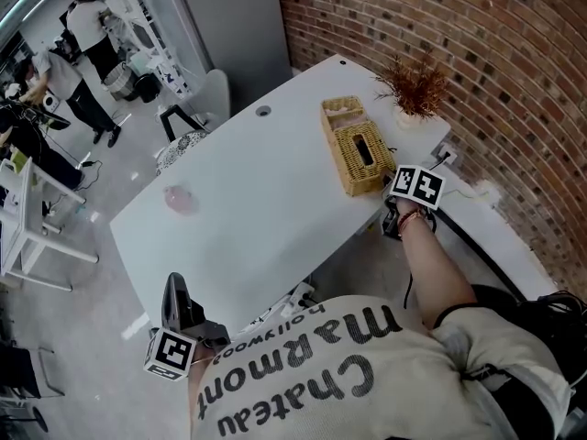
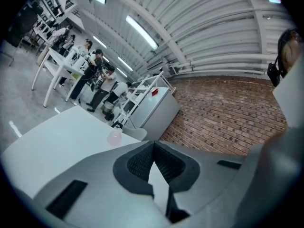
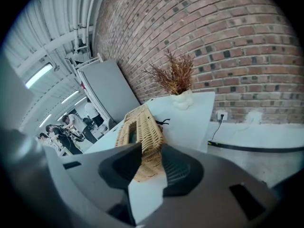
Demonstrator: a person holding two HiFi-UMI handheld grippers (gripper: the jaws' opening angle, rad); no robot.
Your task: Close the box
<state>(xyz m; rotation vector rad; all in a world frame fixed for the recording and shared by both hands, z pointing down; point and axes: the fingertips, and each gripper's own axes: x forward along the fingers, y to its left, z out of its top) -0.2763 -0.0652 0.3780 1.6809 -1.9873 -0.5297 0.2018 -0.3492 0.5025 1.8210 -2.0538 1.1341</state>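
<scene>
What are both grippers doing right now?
Left gripper: closed, empty.
Right gripper: open, the end of the wicker box between its jaws, apparently not clamped.

White table, long, with a small round hole near its far edge. Right at the tips of the right gripper, close to the table's near edge: wicker box, lying lengthwise away from those tips. Beyond the box, a little to that gripper's right: white pot with dry twigs. Well ahead of the left gripper, apart from everything else: small pink thing.
</scene>
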